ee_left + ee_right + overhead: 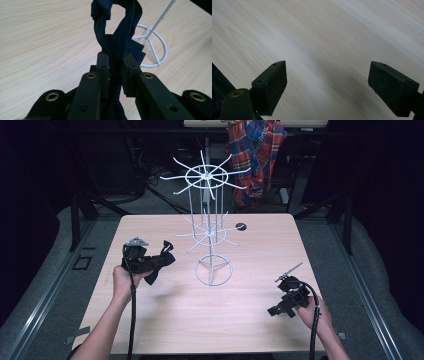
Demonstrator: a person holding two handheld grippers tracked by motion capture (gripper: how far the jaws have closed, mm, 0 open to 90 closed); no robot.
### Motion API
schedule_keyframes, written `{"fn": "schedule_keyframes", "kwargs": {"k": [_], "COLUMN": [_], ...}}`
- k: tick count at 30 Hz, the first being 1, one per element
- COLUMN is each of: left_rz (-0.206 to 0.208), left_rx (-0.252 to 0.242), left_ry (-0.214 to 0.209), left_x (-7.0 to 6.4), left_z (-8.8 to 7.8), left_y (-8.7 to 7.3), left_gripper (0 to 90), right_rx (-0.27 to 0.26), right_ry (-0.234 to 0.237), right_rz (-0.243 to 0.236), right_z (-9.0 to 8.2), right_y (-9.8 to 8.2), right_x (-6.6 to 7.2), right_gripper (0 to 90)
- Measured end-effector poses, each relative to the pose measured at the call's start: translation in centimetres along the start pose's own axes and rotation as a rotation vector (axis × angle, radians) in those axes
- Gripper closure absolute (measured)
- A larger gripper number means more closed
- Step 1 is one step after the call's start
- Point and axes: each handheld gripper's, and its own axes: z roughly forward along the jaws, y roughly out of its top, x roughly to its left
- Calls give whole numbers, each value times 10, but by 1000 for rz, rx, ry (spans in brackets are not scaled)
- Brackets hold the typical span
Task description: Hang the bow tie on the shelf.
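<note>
On a pale, wood-grain rectangular table (210, 310), seen from a camera high above the person's side, the largest thing is a tall white wire display rack (209, 227), standing near the middle on a ring-shaped base, with a central pole and two tiers of thin spokes that fan out like wheel rims. Every spoke that can be seen is bare; nothing hangs on the rack yet. Left of the rack and near its base, the left gripper (159, 261) is held above the tabletop in the person's left hand (121, 279). Its jaws are clamped tight on a dark navy fabric item (161, 262), crumpled and knotted-looking, possibly a small cloth or a garment; its exact kind cannot be told. From the left gripper view, the fabric (117, 37) rises in a folded loop from between the two closed black jaws, with the rack's white ring base (160, 53) on the table just beyond it. So the pick-up seems done: the fabric is lifted clear of the wood and carried in the air, but apart from the rack. Hanging it on a spoke appears to be the work left. Over the table's right front corner, the right gripper (278, 310) waits in the right hand (316, 312), jaws spread wide with nothing between them, bare wood beneath.
</note>
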Motion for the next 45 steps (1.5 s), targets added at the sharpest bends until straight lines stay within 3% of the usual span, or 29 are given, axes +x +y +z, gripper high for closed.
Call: {"fn": "schedule_keyframes", "kwargs": {"k": [2,4,12,13,18,19,20,25,32,34,45], "left_rz": [-12,-13,-50,-65,-90,-90,-90,-78,-58,-64,-72], "left_rx": [-21,-28,-71,-83,-125,-129,-133,-159,-184,-195,-238], "left_ry": [-28,-28,-69,-83,-109,-115,-124,-129,-144,-153,-186], "left_x": [0,0,5,8,12,13,13,11,7,5,3], "left_z": [0,1,-6,-9,-14,-15,-16,-19,-24,-24,-25], "left_y": [4,5,7,7,6,6,7,9,12,12,14], "left_gripper": [789,789,790,790,790,790,790,790,789,789,789], "right_rx": [-14,-23,3,-27,-6,-4,-35,0,-17,14,-6], "right_ry": [12,18,13,26,20,15,18,29,28,28,26], "right_rz": [6,16,2,20,11,12,39,20,37,6,30], "right_z": [1,3,1,4,2,1,3,4,7,5,7], "right_y": [1,0,0,0,0,0,-1,0,-1,0,-1], "right_x": [2,3,1,2,0,-1,1,0,1,-1,1], "right_gripper": [151,152,152,152,151,152,151,152,152,152,152]}}
